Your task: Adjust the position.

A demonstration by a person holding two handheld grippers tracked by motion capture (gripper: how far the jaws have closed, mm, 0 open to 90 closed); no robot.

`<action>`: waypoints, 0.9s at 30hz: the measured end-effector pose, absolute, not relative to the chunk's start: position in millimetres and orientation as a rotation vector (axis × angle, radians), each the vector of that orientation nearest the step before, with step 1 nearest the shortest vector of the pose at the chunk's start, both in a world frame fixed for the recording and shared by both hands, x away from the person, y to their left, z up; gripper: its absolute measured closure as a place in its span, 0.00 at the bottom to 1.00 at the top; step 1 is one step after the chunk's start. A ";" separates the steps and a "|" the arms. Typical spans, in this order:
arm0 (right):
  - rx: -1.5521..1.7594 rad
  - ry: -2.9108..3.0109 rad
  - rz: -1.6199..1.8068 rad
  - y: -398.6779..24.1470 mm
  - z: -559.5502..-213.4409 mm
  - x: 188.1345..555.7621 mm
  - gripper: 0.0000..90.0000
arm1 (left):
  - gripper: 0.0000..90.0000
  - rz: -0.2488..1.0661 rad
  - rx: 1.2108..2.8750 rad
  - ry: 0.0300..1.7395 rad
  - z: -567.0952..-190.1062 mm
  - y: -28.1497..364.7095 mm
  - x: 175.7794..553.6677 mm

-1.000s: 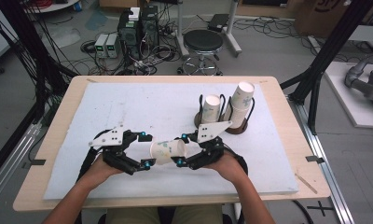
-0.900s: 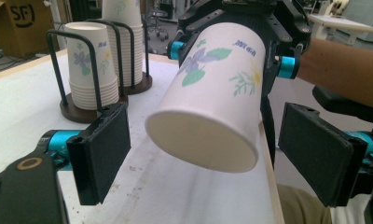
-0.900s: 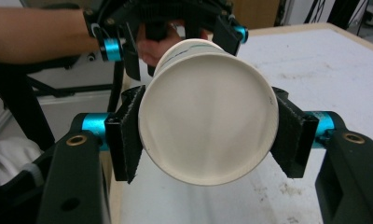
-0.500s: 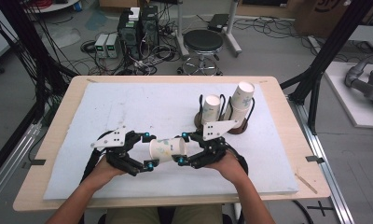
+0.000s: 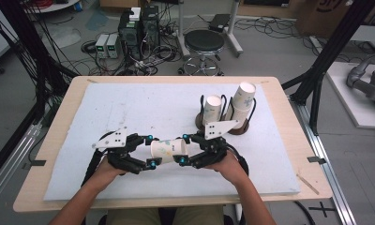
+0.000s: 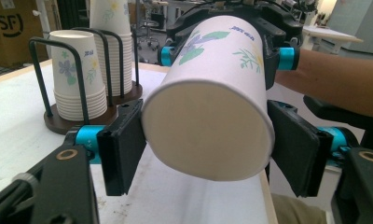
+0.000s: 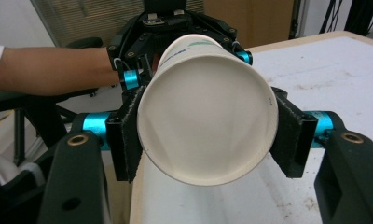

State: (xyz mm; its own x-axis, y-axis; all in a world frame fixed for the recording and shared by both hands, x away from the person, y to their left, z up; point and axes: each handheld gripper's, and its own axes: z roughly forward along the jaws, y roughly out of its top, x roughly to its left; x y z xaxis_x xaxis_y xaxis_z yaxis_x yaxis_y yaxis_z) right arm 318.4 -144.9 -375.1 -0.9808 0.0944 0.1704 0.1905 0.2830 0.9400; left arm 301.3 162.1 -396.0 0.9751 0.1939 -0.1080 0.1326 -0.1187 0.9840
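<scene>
High view: paper cup (image 5: 169, 149) lies level above desk (image 5: 129, 108), left hand-held gripper (image 5: 149, 151) just closed onto it, right hand-held gripper (image 5: 182, 149) clamped too. Risk: opposing squeeze crushes thin wall.

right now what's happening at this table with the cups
A person holds a paper cup on its side above the white mat, between two hand-held grippers. The right gripper clamps one end; the left gripper has just been closing its jaws on the other end, and its pads press the cup. Behind, two stacks of cups stand in a wire holder.
</scene>
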 end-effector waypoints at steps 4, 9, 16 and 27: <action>-0.285 -2.447 -1.810 -145.2 -375.1 318.7 0.40 | 0.38 0.045 1.696 0.244 -393.9 163.2 300.9; -0.322 -2.454 -1.795 -144.5 -375.8 319.6 0.32 | 0.40 0.037 1.703 0.254 -393.3 163.8 301.1; -0.383 -2.501 -1.796 -148.1 -369.7 318.4 0.22 | 0.40 0.080 1.758 0.249 -385.1 166.8 301.3; -0.363 -2.668 -1.729 -148.8 -355.9 315.6 0.22 | 0.40 0.075 1.925 0.269 -360.7 166.0 306.4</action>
State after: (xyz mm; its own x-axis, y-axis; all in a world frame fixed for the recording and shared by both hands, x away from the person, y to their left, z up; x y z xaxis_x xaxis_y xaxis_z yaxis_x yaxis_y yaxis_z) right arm 315.6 -148.8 -355.9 -0.9726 0.2204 0.0741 0.1577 0.3908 0.9069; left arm 306.4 166.0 -360.7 0.9719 0.2226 -0.0769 0.1512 -0.3397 0.9283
